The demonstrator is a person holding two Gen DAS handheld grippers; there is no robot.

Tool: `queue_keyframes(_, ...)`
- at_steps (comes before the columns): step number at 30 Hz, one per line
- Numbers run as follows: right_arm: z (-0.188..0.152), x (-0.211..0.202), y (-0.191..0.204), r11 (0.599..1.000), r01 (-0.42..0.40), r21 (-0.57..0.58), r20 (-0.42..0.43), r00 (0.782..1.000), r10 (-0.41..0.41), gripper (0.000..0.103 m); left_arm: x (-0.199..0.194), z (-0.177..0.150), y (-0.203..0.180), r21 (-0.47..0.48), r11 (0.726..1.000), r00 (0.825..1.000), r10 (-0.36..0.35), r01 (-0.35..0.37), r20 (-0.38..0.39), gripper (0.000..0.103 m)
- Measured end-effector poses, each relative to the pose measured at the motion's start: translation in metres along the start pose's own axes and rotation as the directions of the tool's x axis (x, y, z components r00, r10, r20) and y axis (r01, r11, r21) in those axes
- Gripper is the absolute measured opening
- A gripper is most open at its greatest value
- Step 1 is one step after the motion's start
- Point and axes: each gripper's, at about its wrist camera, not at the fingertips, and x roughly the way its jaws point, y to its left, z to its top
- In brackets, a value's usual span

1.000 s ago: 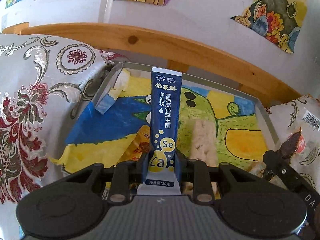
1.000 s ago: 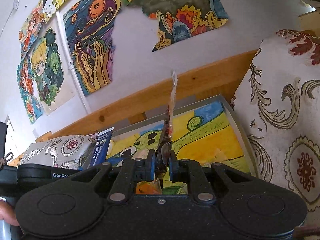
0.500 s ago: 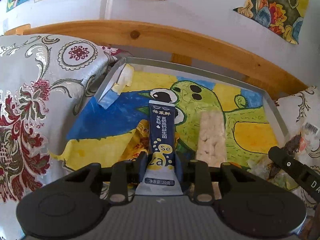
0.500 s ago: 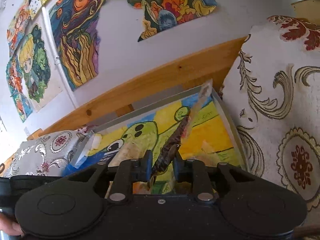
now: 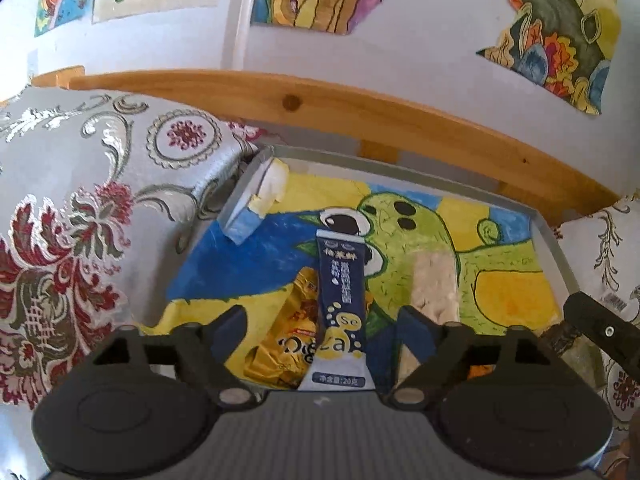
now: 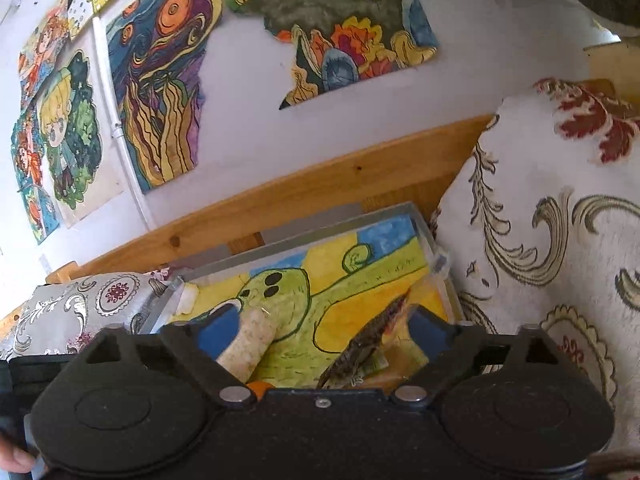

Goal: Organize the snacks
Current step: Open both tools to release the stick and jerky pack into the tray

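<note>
both wrist views over tray (image 5: pixel 554 240)

Left claw (image 5: pixel 320 320) spread wide, right claw (image 6: pixel 320 320) too

My left claw (image 5: pixel 318 334): black plastic, two round disc housings, grey textured body between them, silver pivot screws, blue pads on the fingers (image 5: pixel 416 340). My right claw (image 6: pixel 320 334): same black build, black grainy body, silver screws, blue pads. Fingertip (image 6: pixel 14 458) at its left edge.
</note>
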Motion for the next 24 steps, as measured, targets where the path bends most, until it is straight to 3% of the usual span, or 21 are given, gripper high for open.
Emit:
queue_keyframes(7, 0.002, -0.003, 0.007, 0.999, 0.016, -0.040, -0.005, 1.000, -0.016, 0.102, -0.011, 0.002, 0.002, 0.012, 1.000, 0.999, 0.024, -0.024, 0.030, 0.099)
queue_keyframes(17, 0.011, -0.017, 0.016, 0.989, 0.071, -0.127, 0.002, 0.997, -0.071, 0.102, -0.027, 0.003, 0.011, -0.006, 0.999, 0.998, 0.038, -0.038, 0.046, 0.102)
queue_keyframes(24, 0.012, -0.041, 0.026, 0.976, 0.128, -0.179, 0.065, 0.991, -0.118, 0.102, -0.052, 0.002, 0.017, -0.023, 0.999, 0.998, 0.029, -0.028, 0.053, 0.102)
